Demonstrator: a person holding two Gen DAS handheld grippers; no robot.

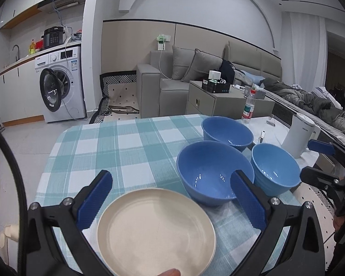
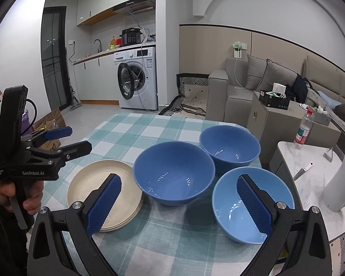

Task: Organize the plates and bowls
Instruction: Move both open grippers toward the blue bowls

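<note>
A stack of cream plates (image 1: 156,230) (image 2: 103,191) lies on the teal checked tablecloth (image 1: 117,147) at the near left. To its right stand three empty blue bowls: a large dark one (image 1: 215,174) (image 2: 174,172), a second one behind it (image 1: 227,133) (image 2: 230,142), and a lighter one (image 1: 274,168) (image 2: 253,204) near the right edge. My left gripper (image 1: 172,197) (image 2: 66,140) hovers open and empty over the plates' left side. My right gripper (image 2: 180,204) (image 1: 315,161) is open and empty, above the large and lighter bowls.
A white kettle (image 2: 342,184) (image 1: 299,135) and a water bottle (image 2: 303,128) stand on a marble side table to the right of the cloth. A hand (image 2: 32,197) holds the left gripper's handle. Cardboard boxes (image 2: 50,124) sit on the floor to the left.
</note>
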